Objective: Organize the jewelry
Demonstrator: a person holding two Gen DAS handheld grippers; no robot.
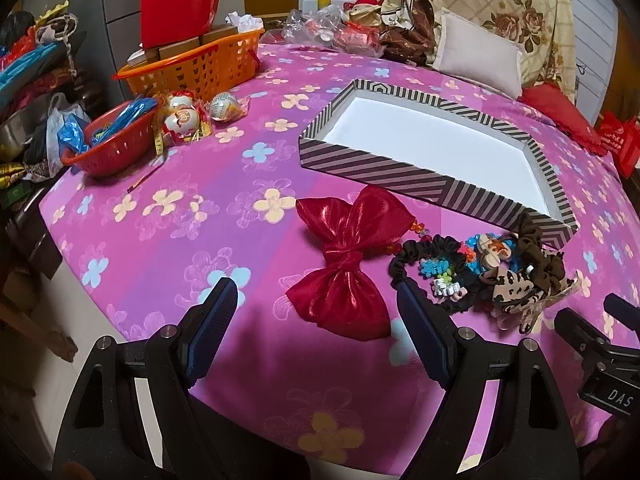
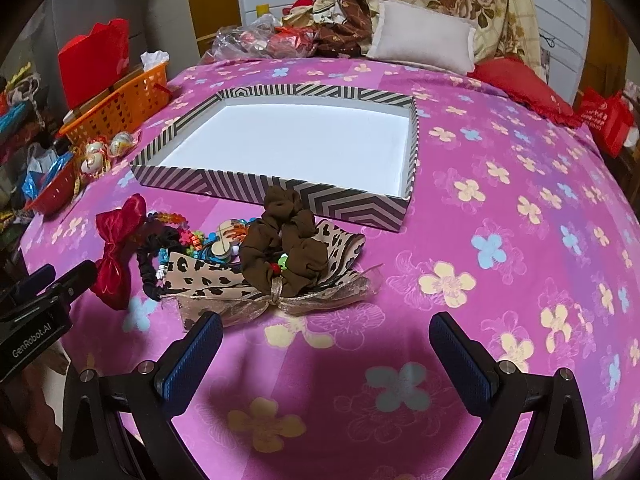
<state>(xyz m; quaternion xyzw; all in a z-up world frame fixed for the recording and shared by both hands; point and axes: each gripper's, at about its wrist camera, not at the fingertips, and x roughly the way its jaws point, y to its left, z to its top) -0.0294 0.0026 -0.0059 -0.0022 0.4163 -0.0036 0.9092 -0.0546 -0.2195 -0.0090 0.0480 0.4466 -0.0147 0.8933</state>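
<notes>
Both grippers hover low over a pink flowered bedspread (image 2: 500, 184), and each has its blue-padded fingers spread wide with nothing between them. The left gripper (image 1: 316, 312) faces a red satin bow (image 1: 348, 260), which lies flat on the cloth just ahead of the gap between the fingers, a little toward the right finger and not touching either pad. To the right of that bow lies a heap of hair accessories: a black scrunchie (image 1: 412, 256) touching the bow's edge, coloured bead pieces (image 1: 452, 268), and a brown scrunchie (image 1: 536, 248) resting against the near corner of the striped box. From the right wrist view, the right gripper (image 2: 326, 344) looks at the same heap from the other side; the brown scrunchie (image 2: 288, 248) sits on top of a leopard-print bow (image 2: 212, 276) with a sheer gold ribbon (image 2: 304, 300) knotted at its front. This pile lies just ahead of the left finger, left of the gap's middle, and clear of the pads. Beyond the heap stands an open, shallow striped box (image 2: 372, 204) with a white floor, its near wall touching the brown scrunchie. Off to the left sit an orange basket (image 1: 200, 64) and a red basket (image 1: 116, 152).
</notes>
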